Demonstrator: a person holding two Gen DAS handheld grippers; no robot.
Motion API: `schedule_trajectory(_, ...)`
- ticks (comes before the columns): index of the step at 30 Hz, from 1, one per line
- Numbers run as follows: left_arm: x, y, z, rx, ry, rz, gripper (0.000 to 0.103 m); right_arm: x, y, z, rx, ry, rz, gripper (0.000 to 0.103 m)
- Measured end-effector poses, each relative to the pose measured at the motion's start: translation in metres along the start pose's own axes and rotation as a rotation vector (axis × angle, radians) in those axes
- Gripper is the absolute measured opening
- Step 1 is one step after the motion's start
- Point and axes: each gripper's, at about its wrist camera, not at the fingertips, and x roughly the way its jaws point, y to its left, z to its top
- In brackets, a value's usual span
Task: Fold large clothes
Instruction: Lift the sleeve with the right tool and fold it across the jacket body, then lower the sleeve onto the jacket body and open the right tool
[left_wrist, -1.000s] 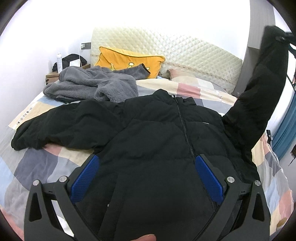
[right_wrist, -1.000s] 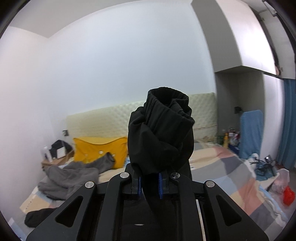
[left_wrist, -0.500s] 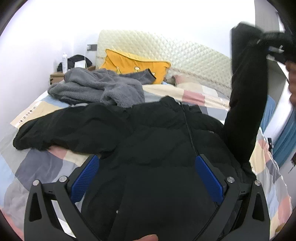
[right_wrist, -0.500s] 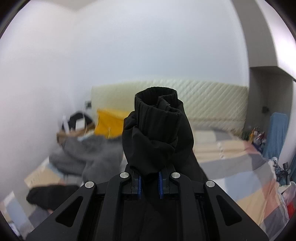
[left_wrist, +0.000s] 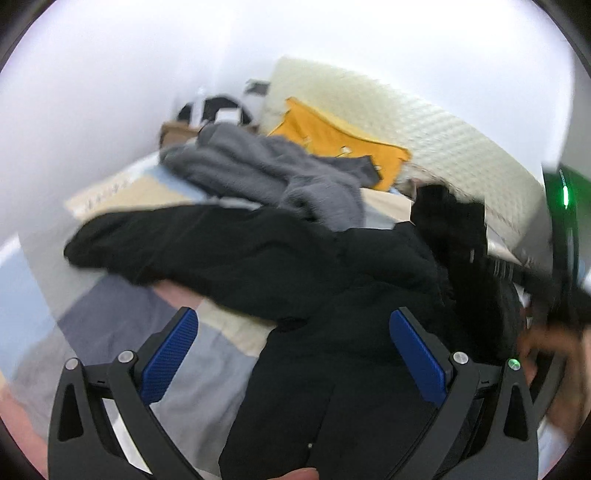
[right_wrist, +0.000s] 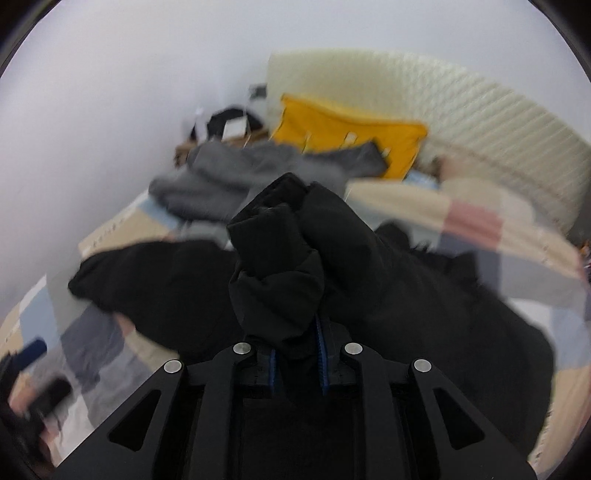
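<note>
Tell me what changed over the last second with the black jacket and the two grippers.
The right gripper, clamped on the black jacket's sleeve cuff, swung it from high in the air down and across over the jacket's body. The left gripper stayed open above the jacket, holding nothing. The other sleeve, the grey garment and the yellow pillow kept their places on the bed.

Black jacket (left_wrist: 332, 302) covers most of the bed (left_wrist: 122, 317) mid-area; its one sleeve stretches out over the bedspread. Bare quilt open on that sleeve's near side, under left gripper (left_wrist: 291, 354), fingers (left_wrist: 168, 358) spread wide w/ nothing between. Beyond jacket toward headboard (left_wrist: 436, 136): grey fleece heap (left_wrist: 266, 173) and yellow pillow (left_wrist: 343, 140) block. Right gripper (right_wrist: 295, 362) full of bunched cuff, crowding above the jacket.
</note>
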Motion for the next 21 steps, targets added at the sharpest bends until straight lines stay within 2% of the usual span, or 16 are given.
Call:
schedule_trajectory(2, 0.004, 0.009, 0.001, -0.03, 0.01, -0.001, 0.103, 0.019, 0.007, -0.009, -0.027, 0.051, -0.003, 0.019)
schedule_trajectory(5, 0.007, 0.007, 0.001, -0.011, 0.0, 0.029, 0.103, 0.044, 0.018, -0.02, -0.032, 0.11, 0.0, 0.026)
schedule_trajectory(6, 0.01, 0.005, 0.001, 0.0, 0.002, 0.033, 0.103, 0.05, 0.02, -0.022, -0.039, 0.129, -0.003, 0.032)
schedule_trajectory(7, 0.012, 0.004, -0.001, 0.007, 0.007, 0.035, 0.103, 0.052, 0.023, -0.024, -0.052, 0.145, -0.004, 0.043)
schedule_trajectory(9, 0.016, 0.001, -0.003, 0.021, 0.018, 0.034, 0.103, 0.052, 0.031, -0.027, -0.1, 0.162, 0.013, 0.059)
schedule_trajectory(11, 0.017, -0.001, -0.005, 0.03, 0.02, 0.032, 0.103, 0.041, 0.042, -0.027, -0.156, 0.144, 0.027, 0.06)
schedule_trajectory(14, 0.015, -0.004, -0.006, 0.04, 0.019, 0.023, 0.103, 0.02, 0.037, -0.02, -0.109, 0.101, 0.061, 0.06)
schedule_trajectory(18, 0.019, -0.013, -0.008, 0.055, 0.04, -0.002, 0.103, -0.02, 0.012, -0.017, -0.064, -0.007, 0.039, 0.061)
schedule_trajectory(21, 0.024, -0.026, -0.008, 0.04, 0.049, -0.052, 0.103, -0.045, -0.018, -0.025, -0.016, -0.073, -0.001, 0.06)
